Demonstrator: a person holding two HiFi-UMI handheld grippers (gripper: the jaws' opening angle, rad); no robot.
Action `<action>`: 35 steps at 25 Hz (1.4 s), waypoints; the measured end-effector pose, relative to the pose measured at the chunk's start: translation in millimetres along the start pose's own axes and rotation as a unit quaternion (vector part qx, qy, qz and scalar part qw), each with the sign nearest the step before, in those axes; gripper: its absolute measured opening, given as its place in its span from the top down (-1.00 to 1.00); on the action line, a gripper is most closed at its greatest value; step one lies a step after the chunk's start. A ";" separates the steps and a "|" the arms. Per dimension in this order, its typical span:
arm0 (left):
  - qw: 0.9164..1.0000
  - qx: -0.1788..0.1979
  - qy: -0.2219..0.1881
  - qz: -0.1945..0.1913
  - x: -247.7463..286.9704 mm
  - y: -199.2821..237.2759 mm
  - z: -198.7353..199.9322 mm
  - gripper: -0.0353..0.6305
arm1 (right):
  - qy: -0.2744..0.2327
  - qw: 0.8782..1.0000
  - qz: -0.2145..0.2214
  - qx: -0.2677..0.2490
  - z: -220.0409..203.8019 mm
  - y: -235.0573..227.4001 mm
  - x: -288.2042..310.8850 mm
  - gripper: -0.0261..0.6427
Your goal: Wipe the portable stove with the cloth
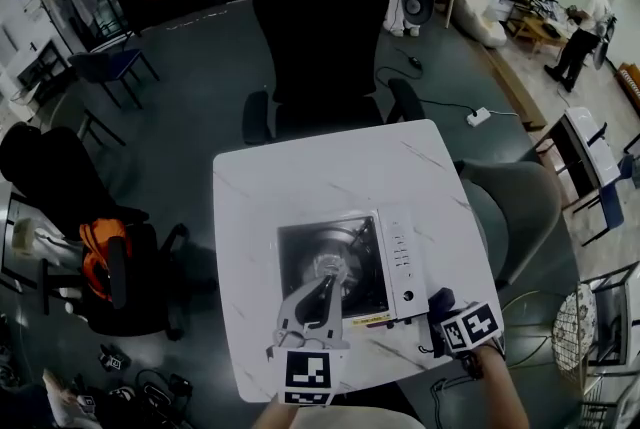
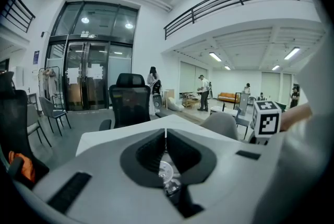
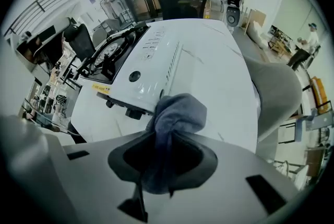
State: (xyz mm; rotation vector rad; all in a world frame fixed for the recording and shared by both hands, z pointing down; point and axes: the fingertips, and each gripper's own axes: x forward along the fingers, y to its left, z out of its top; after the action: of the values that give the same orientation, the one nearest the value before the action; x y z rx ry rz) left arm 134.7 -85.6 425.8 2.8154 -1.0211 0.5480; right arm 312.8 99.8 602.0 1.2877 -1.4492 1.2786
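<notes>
Your right tongs grip the cloth at the portable stove's corner

The stove sits on the white marble tabletop, near the edge closest to you, with its white control panel to the right of the burner well. Your right tongs are clamped on the bunched blue-grey cloth just beside the stove's front right corner; whether it touches can't be told. Your left tongs hang over the burner, jaws pressed together with nothing between them. A black office chair stands at the far side.
</notes>
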 end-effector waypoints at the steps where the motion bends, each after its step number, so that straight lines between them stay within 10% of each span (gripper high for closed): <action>1: 1.000 -0.001 -0.001 0.000 -1.8 0.7 -0.4 0.83 | -0.001 1.000 -0.001 0.006 -5.4 2.7 -3.6 0.62; 16: 0.999 -0.019 -0.006 0.028 -35.2 31.5 -14.4 0.83 | -0.052 0.993 0.091 -0.061 18.4 148.6 -6.0 0.62; 35: 0.995 -0.041 0.000 0.089 -67.4 79.3 -34.4 0.83 | -0.026 0.987 0.082 -0.136 37.9 207.8 55.7 0.62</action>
State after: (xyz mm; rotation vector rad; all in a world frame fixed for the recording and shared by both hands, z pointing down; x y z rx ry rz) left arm 26.1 -99.0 430.8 2.6695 -1.2717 0.5094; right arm 101.2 46.8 613.5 1.0444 -1.7298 1.1100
